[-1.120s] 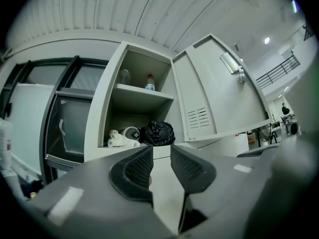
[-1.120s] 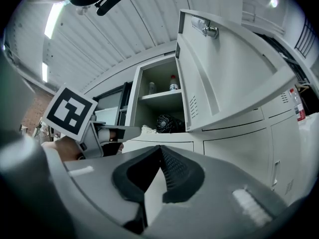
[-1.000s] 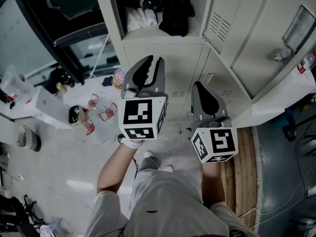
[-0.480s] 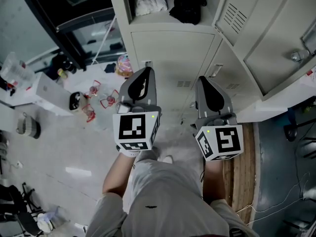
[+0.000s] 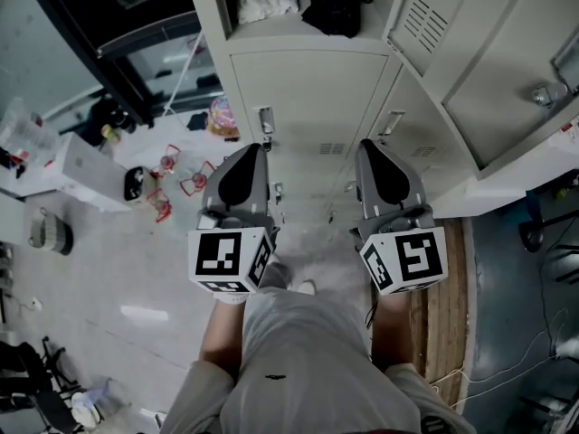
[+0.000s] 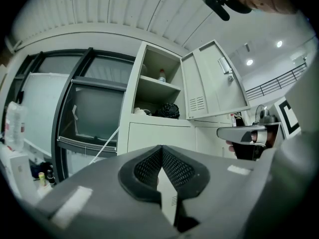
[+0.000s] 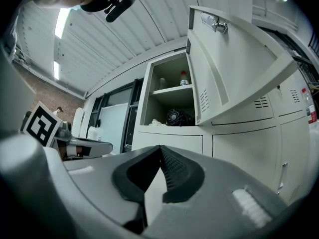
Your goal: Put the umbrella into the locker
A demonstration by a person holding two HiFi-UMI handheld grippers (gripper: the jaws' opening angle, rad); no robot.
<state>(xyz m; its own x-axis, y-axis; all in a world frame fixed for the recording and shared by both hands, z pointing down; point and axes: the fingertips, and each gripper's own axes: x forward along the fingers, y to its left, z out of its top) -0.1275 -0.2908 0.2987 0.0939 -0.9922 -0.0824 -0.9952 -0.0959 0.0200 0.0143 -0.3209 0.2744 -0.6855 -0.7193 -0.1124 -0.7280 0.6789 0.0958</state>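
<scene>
The locker (image 5: 226,25) stands open at the top of the head view, its door (image 5: 479,70) swung out to the right. On its lower shelf lies a black bundled umbrella (image 5: 339,12), also visible in the left gripper view (image 6: 167,111) and the right gripper view (image 7: 175,117), next to a white cloth (image 5: 267,3). My left gripper (image 5: 253,147) is held level in front of the closed lower doors, shut and empty. My right gripper (image 5: 371,145) is beside it, also shut on nothing. Both are well short of the open compartment.
A small bottle (image 6: 162,75) stands on the locker's upper shelf. Closed lower locker doors (image 5: 308,98) face me. Floor clutter lies at the left: a white box (image 5: 86,174) and pink-framed items (image 5: 172,197). A wooden board (image 5: 443,333) lies at the right by my feet.
My left gripper has dropped lower and drawn back toward my body, and its jaws have closed. The right gripper has stayed about where it was.
</scene>
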